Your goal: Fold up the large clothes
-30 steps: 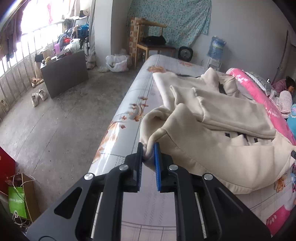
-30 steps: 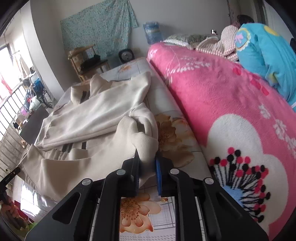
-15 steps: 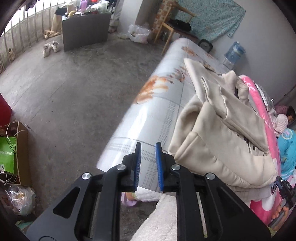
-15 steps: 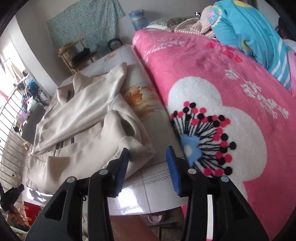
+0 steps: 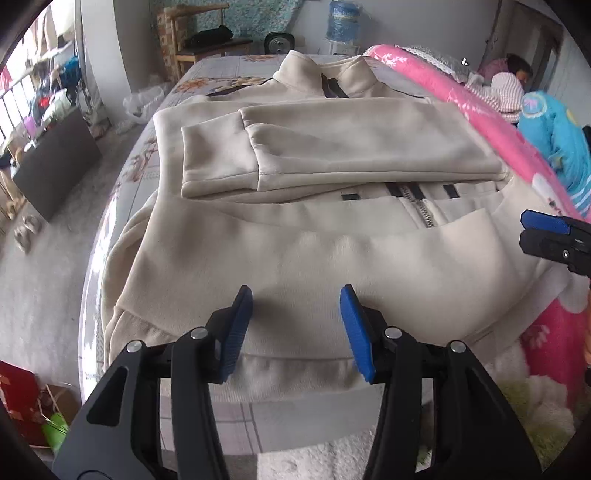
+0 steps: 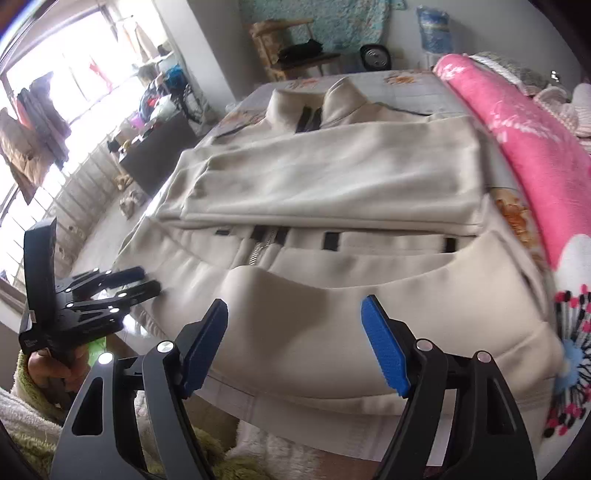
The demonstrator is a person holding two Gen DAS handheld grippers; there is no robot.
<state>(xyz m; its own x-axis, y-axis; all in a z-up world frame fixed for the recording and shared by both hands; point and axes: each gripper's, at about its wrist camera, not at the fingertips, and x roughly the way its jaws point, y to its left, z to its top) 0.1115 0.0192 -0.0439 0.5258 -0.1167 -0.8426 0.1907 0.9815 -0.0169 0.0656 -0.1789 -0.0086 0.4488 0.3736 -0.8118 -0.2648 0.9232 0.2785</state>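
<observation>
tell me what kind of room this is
Most likely a lived-in bedroom: a cream jacket lies on a bed beside a pink blanket, with a wooden chair against the far wall.

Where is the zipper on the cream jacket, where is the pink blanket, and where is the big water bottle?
zipper (image 5: 424, 214), left wrist view, on its metal teeth.
pink blanket (image 6: 524, 122), right wrist view, on its flowered top.
water bottle (image 5: 344, 16), left wrist view, on its blue body.

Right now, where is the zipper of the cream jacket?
In the left wrist view the zipper runs down the jacket right of centre, just below the folded sleeves; in the right wrist view it lies left of centre.
</observation>
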